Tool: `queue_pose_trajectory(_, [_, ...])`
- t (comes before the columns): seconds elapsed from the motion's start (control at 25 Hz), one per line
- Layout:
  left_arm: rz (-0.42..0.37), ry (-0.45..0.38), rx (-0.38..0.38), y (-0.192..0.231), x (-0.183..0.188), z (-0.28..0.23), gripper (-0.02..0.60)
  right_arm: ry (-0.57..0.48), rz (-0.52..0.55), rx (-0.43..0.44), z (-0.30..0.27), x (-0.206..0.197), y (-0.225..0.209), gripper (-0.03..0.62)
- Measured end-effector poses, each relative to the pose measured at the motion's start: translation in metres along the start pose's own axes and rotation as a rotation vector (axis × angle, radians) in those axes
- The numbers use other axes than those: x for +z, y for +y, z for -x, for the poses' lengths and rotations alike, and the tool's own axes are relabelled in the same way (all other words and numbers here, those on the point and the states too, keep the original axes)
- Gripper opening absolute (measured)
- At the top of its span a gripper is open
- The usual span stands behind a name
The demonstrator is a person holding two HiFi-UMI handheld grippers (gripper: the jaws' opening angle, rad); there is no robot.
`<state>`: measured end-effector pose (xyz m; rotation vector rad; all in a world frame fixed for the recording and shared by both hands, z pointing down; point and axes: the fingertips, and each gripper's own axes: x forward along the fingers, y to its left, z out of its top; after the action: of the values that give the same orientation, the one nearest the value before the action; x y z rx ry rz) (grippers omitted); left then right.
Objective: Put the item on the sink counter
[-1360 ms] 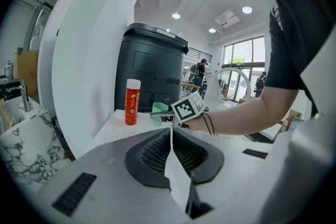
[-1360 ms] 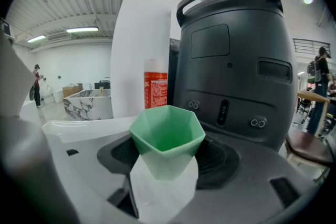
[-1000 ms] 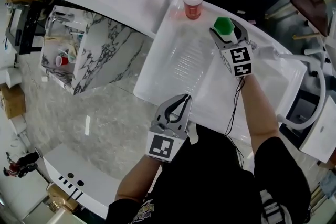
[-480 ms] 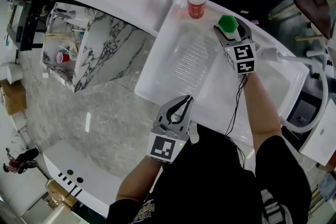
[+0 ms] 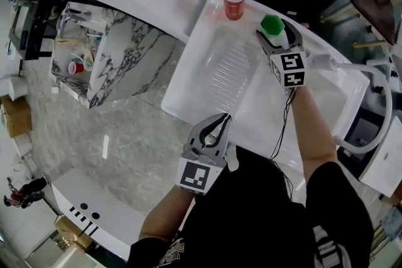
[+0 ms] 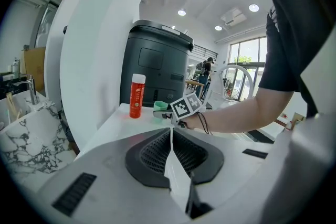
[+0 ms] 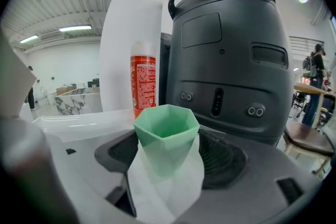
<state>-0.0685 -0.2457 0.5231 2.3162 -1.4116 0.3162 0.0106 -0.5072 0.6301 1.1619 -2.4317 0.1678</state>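
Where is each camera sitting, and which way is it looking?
Head view: on the person's head, looking steeply down at the sink counter; shows the person's black shirt, the shut left gripper and the right gripper.
Left gripper view: rides the left gripper, facing across the counter; shows its closed jaws and the person's right arm.
Right gripper view: rides the right gripper, facing a dark appliance; its jaws have just been opening, green cup between them.
Shared: both gripper views show the green cup and the red bottle.
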Motion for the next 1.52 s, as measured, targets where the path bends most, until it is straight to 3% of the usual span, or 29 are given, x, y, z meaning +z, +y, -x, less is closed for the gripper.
queue_pose_trajectory(0.44, [-0.032,-0.044,-0.054,-0.006,0.005,0.032,0.023,-0.027,-0.11,-0.092,0.064,-0.001,0.005,0.396])
queue_pose_trajectory(0.8, [-0.118,-0.089,-0.138,-0.018,0.009,0.092,0.023,-0.136,-0.185,-0.128,0.155,0.039,0.058,0.387])
queue_pose_trajectory(0.92, [-0.128,-0.113,-0.158,-0.023,0.008,0.116,0.023,-0.178,-0.185,-0.115,0.189,0.054,0.088,0.303])
queue_pose_trajectory(1.12, [-0.152,-0.15,-0.184,-0.029,0.003,0.155,0.023,-0.244,-0.157,-0.12,0.247,0.077,0.14,0.057])
queue_pose_trajectory(1.52, [-0.165,-0.18,-0.263,-0.053,-0.007,0.211,0.023,-0.275,-0.117,-0.116,0.343,0.089,0.234,0.052])
